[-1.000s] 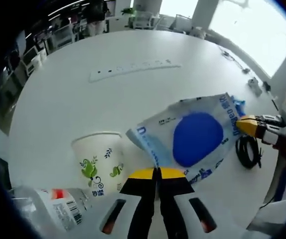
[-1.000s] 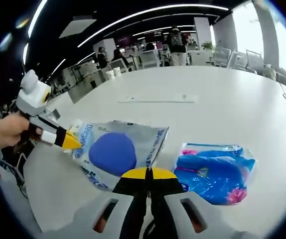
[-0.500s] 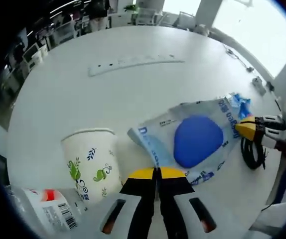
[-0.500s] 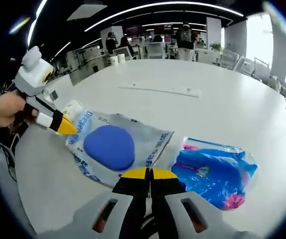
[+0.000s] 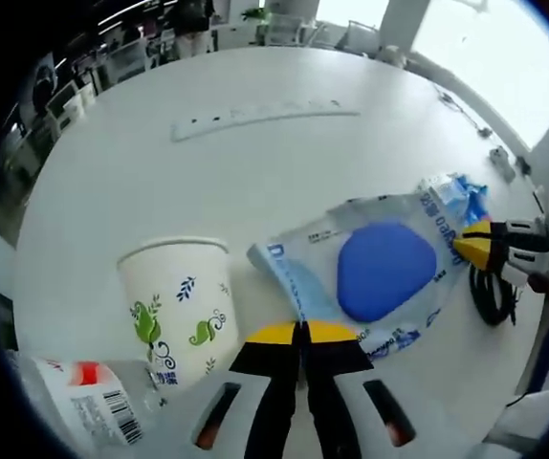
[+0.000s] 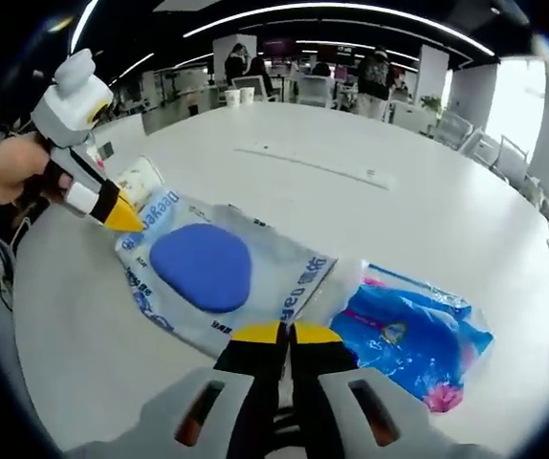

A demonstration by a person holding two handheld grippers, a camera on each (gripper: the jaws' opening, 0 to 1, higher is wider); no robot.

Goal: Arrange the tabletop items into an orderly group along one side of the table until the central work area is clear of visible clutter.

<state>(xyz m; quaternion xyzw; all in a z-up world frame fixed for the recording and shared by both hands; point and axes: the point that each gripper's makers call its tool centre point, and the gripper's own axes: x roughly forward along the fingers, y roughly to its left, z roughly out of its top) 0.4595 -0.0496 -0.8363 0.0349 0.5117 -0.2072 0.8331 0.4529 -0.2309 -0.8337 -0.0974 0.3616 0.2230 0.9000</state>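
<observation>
Two tongs (image 5: 300, 333) (image 6: 274, 334), one blue-oval pouch (image 5: 370, 270).

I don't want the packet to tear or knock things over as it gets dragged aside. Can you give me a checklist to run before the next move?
1. Left gripper shut on the blue-and-white packet: ok.
2. Right gripper shut on the packet's opposite edge: ok.
3. Packet flat, not stretched taut: cannot tell.
4. Paper cup upright, beside the packet: ok, but close.
5. Blue bag apart from the packet: not ok, they touch or overlap.
6. Black cable free of the packet: cannot tell.
</observation>
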